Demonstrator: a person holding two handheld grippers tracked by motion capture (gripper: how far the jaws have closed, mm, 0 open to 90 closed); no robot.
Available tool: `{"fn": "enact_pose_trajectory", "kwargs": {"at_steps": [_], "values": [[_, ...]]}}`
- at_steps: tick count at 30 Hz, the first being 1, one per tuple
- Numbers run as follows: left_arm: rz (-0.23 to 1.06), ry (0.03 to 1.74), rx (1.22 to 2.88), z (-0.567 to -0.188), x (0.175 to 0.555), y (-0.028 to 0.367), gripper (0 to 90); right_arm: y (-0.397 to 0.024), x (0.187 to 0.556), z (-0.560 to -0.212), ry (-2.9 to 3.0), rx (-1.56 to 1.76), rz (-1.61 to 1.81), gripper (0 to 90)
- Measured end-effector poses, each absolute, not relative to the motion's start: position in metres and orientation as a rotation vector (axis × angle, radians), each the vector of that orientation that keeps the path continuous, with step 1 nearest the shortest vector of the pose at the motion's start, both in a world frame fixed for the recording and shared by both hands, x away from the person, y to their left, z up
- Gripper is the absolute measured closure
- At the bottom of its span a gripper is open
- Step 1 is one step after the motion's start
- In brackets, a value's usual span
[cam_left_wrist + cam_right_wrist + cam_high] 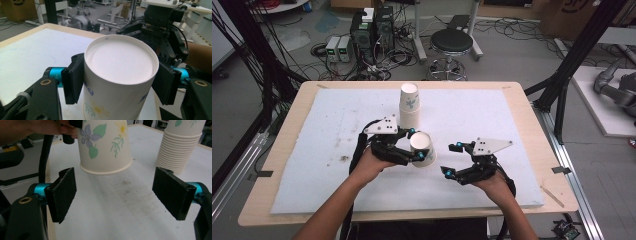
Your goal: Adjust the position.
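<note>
One single white paper cup with a flower print is being gripped upside down in the left gripper, both black pads pressing on its sides, its flat base facing up and its rim hanging clear above the mat, as the right gripper view is showing. One stack of the same flowered paper cups, also upside down, is standing on the white foam mat just behind the held cup; the stack's rims are too many and too fine to count surely. The right gripper is hovering beside the held cup, near it but apart, with its two jaws standing wide and nothing between them. Two grippers and two forearms are showing in the high view. The mat is covering most of the light wooden table, leaving a narrow bare border all round. The cups are sitting near the middle, well away from every edge, with open mat lying to the left, right and front.
</note>
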State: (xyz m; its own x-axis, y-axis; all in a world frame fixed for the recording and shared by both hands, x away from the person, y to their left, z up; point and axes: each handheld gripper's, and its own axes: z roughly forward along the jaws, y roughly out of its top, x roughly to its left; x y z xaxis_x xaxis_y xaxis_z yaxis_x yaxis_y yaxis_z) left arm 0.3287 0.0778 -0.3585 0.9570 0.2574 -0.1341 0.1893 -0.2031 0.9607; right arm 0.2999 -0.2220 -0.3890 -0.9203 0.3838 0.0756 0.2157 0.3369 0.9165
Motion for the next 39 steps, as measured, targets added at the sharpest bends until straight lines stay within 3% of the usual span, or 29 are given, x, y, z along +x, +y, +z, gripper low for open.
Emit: {"fn": "enact_pose_trajectory", "kwargs": {"at_steps": [26,39], "values": [[-0.065,0.208,1.805,-0.368,0.321,0.050,33.6,-0.203,0.298,-0.397,2.538,0.436,1.676,20.6],[-0.056,0.196,1.796,-0.371,0.318,0.046,34.3,-0.201,0.298,-0.398,2.541,0.403,1.669,33.1]]}}
